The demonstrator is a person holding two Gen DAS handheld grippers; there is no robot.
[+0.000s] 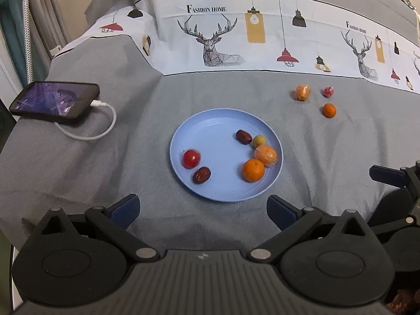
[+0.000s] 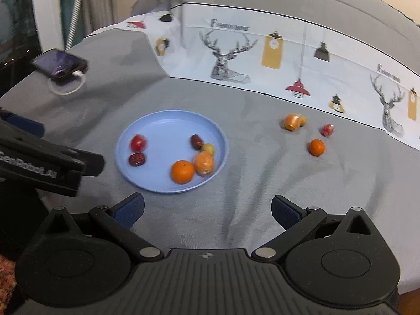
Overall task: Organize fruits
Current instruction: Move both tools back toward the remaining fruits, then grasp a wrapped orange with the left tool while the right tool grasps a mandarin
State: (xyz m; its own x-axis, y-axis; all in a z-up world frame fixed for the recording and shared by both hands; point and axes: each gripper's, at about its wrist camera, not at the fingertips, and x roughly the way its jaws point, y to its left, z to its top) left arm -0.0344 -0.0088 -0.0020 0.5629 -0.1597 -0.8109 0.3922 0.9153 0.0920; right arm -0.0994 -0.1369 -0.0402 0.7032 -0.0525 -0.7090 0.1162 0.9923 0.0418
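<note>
Left tongs and right tongs: both spread wide, holding nothing, above the grey cloth. Blue plate just beyond, carrying six fruits, among them an orange, a wrapped orange touching it and a red fruit. Three fruits lie off the plate to its far right: wrapped orange fruit, wrapped red fruit, small orange. Phone at far left.

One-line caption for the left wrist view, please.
Open left hand-held gripper faces a blue plate holding six fruits; three more lie on the grey cloth.
</note>
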